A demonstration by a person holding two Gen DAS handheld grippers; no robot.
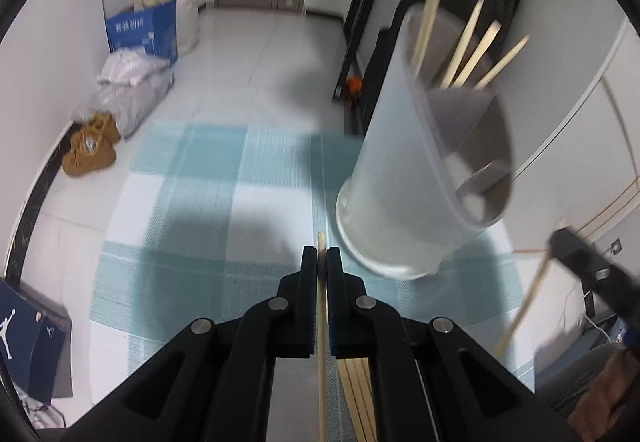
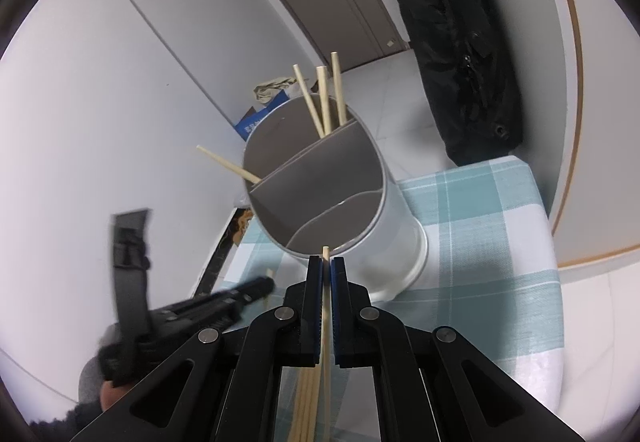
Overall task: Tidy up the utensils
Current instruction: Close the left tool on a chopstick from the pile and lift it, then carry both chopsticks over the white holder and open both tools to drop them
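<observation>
A white cylindrical utensil holder (image 1: 404, 178) (image 2: 344, 194) with grey dividers stands on the checked cloth and holds several wooden chopsticks (image 1: 472, 50) (image 2: 326, 98). My left gripper (image 1: 321, 254) is shut on one chopstick (image 1: 321, 342), just left of the holder's base. My right gripper (image 2: 326, 262) is shut on another chopstick (image 2: 327, 322), whose tip sits at the holder's near rim. In the left wrist view the right gripper (image 1: 560, 246) appears blurred at the right with its chopstick (image 1: 524, 306). Blurred at lower left in the right wrist view is the left gripper (image 2: 264, 286).
More chopsticks (image 1: 360, 398) (image 2: 304, 406) lie on the teal-and-white checked tablecloth (image 1: 192, 202) (image 2: 480, 210) under the grippers. A black bag (image 2: 460, 42) hangs beyond the table's far corner. Brown shoes (image 1: 90, 150), a blue box (image 1: 144, 30) and bags sit on the floor.
</observation>
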